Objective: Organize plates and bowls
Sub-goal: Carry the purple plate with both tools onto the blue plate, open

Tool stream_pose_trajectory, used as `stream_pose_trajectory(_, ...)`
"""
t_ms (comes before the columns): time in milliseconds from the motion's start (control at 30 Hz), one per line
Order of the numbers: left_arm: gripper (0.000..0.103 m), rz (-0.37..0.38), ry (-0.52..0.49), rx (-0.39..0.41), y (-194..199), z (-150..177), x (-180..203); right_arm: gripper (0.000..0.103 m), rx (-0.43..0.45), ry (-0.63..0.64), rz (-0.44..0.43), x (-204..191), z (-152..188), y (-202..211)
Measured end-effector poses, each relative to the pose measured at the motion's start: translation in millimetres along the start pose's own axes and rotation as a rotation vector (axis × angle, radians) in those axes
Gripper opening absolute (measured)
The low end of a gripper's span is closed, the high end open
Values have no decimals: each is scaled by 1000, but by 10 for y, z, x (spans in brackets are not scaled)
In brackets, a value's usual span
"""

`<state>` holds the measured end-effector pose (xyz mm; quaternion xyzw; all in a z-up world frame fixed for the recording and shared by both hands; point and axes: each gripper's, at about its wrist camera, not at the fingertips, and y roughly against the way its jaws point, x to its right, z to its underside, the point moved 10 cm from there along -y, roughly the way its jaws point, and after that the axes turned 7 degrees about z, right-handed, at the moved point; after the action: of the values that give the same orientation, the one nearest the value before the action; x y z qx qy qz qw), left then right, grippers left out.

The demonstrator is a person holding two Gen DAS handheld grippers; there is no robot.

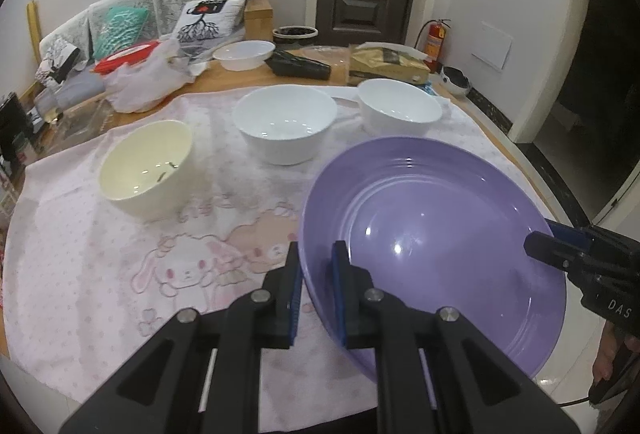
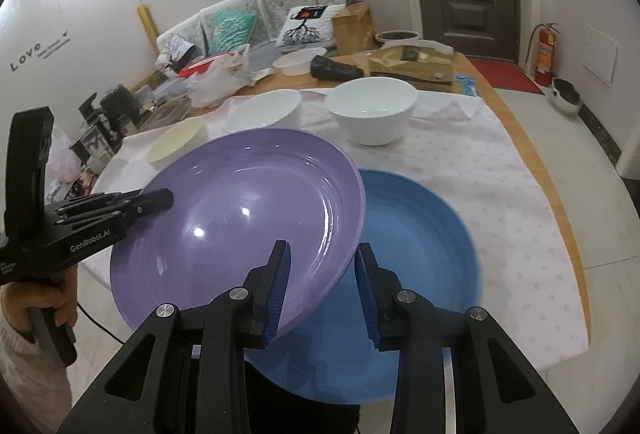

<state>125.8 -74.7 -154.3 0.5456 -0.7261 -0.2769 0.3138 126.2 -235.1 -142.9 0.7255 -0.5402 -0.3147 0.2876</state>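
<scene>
Purple plate (image 1: 432,234) held off the table, tilted, its far edge overlapping the near-left rim of a blue plate (image 2: 420,254) that lies flat on the cloth. Left gripper (image 1: 316,274) clenched on the purple plate's rim, one pad outside and one inside the lip. Right gripper (image 2: 320,274) straddles the opposite rim of the same plate; left pad against the upper face, right pad beyond the edge with a visible gap, so a firm pinch cannot be told from here. Beyond the plates, three bowls in a loose row on the cloth: a cream bowl (image 1: 146,170) at left, tipped toward the camera, a white bowl (image 1: 286,128) in the middle, a second white bowl (image 1: 398,106) at right, all apart from each other. Pink-patterned tablecloth (image 1: 120,274) covers the near part of a wooden table (image 1: 224,80). Far end holds a shallow white dish (image 1: 244,54), a plastic bag (image 1: 140,78), a brown paper package (image 1: 386,64). A hand (image 2: 40,298) grips the left gripper's handle.
</scene>
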Motion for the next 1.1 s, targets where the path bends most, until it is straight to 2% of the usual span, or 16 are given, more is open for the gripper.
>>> stream_pose_trajectory(500, 12, 26, -69, -54, -349, 0, 433, 28, -10, -59, 36, 507, 100, -10)
stream_pose_trajectory(1100, 14, 24, -111, -100, -589, 29, 531, 28, -49, -75, 44, 654, 223, -115)
